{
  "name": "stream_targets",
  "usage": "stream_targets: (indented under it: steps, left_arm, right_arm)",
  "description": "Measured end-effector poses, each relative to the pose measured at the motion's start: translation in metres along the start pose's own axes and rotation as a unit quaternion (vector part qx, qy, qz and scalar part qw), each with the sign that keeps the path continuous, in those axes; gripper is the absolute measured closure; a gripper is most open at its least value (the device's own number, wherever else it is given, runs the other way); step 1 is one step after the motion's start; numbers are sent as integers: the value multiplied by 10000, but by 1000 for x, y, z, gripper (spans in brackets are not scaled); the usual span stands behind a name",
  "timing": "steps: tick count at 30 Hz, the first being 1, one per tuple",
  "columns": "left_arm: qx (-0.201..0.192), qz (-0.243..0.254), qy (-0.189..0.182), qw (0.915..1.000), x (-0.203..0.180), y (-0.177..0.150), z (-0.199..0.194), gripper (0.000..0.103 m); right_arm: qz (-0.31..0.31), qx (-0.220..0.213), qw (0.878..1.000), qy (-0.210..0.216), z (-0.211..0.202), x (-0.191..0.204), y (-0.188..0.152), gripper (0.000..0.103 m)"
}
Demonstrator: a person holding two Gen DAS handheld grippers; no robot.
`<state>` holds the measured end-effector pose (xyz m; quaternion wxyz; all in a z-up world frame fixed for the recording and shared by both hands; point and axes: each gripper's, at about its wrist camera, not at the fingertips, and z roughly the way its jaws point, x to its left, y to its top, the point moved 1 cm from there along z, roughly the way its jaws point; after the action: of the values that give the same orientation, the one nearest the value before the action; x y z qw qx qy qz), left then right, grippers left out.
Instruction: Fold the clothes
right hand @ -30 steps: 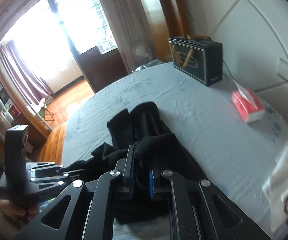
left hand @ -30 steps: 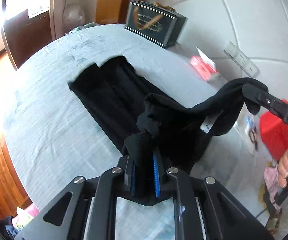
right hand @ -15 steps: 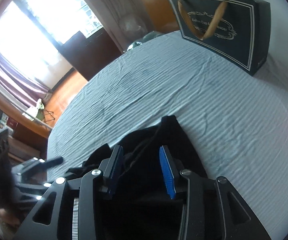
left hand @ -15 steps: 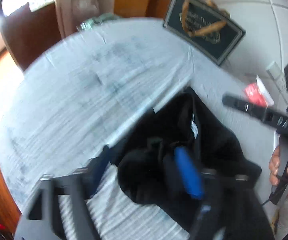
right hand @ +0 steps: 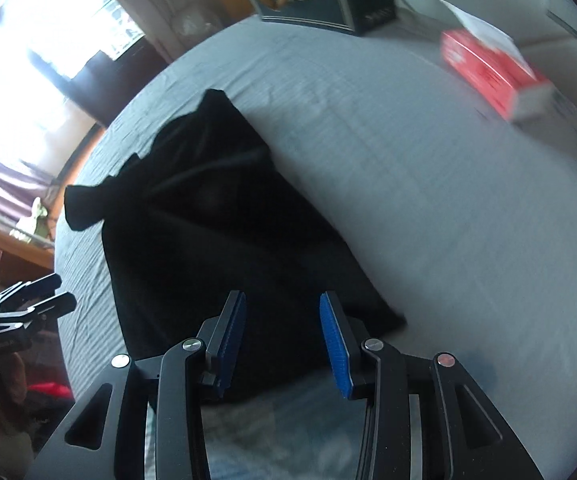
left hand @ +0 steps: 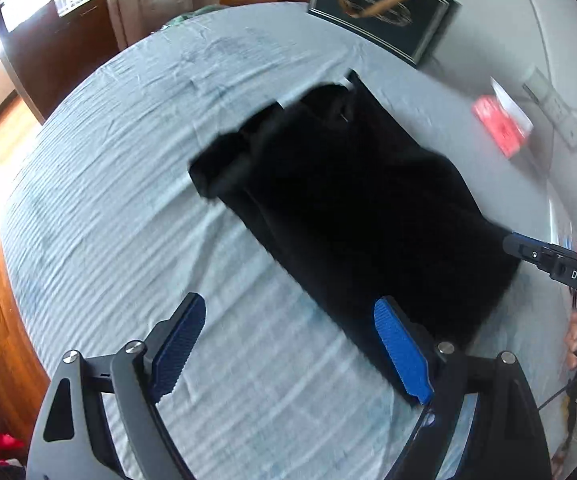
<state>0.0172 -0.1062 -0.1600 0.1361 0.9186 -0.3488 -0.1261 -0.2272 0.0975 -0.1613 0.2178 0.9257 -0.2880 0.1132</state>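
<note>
So both grippers have let go. A second ago each was clamped on a bunched corner of the black garment [left hand: 352, 196], and now the left gripper [left hand: 292, 344] is spread wide with nothing between its blue pads, and the right gripper [right hand: 282, 338] has its fingers apart too, hovering just over the near edge of the cloth. The garment now lies folded over in a fairly flat dark slab across the middle of both frames on the grey bedsheet [left hand: 128, 184]. I'd guess that's one fold done and a tidy-up or second fold next, though motion blur hides the layers.

Containers: a dark gift bag [left hand: 380, 16] at the top of frame, contents not visible, and a red tissue box [right hand: 492, 72] at upper right with a tissue sticking out.
</note>
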Motion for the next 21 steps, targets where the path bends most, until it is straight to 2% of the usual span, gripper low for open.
stream_targets:
  steps: [4,7,9,11,15,17,21]
  left_arm:
    - [53,389,-48,9992,-13,-6,-7,16]
    - [38,717,-241,9971,-14,11,-1,16]
    - [-11,981,-349,9946,-11,27,4,16]
    - [-4,1322,-455,9902,-6,48,12,16]
    - [227,1951,-626,9785,13,89,31,16]
    - [319,2221,-574,9728,17,104,43,16]
    - [421,2612,-669,9620,20,122,71,16]
  right_arm:
    - [587,-25,9981,-167,-15,-10,-38,62]
    - [1143,-62,9932,-205,-17,-10,-60,60]
    - [1491,-150,9884,-261,-14,-5,-73,54]
    - [1820,-235,9823,-364,-10,2,-81,48]
    - [2845,-440,9565,-470,-1,31,-109,46]
    - [3051,-495,9498,-479,3,47,-112,45]
    - [3297,-715,9383,-765,17,83,-108,37]
